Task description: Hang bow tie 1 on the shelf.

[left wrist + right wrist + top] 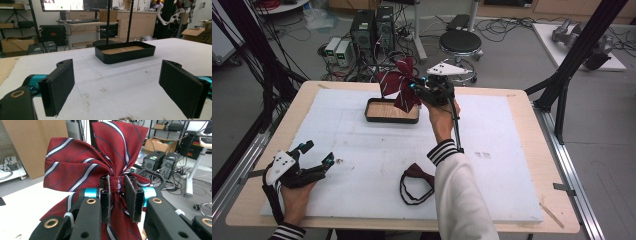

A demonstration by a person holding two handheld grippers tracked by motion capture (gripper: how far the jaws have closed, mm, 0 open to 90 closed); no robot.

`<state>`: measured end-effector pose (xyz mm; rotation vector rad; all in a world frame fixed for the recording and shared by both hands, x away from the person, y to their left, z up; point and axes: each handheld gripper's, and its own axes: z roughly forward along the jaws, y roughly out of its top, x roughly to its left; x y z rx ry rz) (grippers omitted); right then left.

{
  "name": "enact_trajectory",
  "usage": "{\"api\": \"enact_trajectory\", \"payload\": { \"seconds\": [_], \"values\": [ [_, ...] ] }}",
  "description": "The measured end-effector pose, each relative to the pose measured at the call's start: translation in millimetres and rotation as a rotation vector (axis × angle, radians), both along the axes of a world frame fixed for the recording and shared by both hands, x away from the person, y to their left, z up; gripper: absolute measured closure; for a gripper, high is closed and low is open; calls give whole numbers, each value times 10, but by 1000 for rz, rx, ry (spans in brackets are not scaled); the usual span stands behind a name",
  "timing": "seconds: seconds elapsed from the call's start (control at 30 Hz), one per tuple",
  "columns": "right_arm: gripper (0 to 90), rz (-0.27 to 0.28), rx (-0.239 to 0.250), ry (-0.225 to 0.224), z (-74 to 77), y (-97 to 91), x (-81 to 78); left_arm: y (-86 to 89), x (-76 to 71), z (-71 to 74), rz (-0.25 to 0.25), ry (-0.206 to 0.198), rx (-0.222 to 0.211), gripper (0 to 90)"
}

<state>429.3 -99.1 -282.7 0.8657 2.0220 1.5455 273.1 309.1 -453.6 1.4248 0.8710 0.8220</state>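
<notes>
Left tool (314, 156) rests low on the white foam sheet (362, 145) that covers the table (532, 150), at the near left corner, and its jaws are spread wide with nothing between them. From the left gripper view the way ahead is free up to the black tray (125, 53) with a wooden bottom, which stands well apart; two thin black poles rise behind it.

Near the front edge, more to the middle, a second bow tie (416, 184) of dark red lies flat on the foam, its black strap making a loop beside it. The white sleeve with striped cuff partly covers it on the right side.

Further right and back, the right tool (414, 86) is pinching the striped red bow tie (100, 167) at its knot and holds it in the air just above the tray (392, 111). The hanging tails of this tie hide a part of the tray's right half in the high view. In the right gripper view the cloth hides most of the table, so the tray below is not visible there.
</notes>
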Motion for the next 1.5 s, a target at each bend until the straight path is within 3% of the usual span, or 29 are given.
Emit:
{"api": "enact_trajectory", "payload": {
  "seconds": [0.37, 0.53, 0.97, 1.1, 1.5],
  "values": [
    [761, 22, -9, 21, 19, 141, 136, 2, 1, 0, 0, 0, -1, 135],
    [761, 12, -13, 2, 37, 177, 201, 1, 3, 0, 0, 2, -6, 135],
    [761, -32, 0, 22, 50, 100, 386, -1, 5, 1, 0, 4, -2, 135],
    [761, -51, 0, -9, 76, 71, 420, 0, 8, 2, 3, 7, 0, 135],
    [759, -107, 6, 10, 17, -104, 510, -7, 12, 2, 3, 9, -1, 135]
  ]
}}
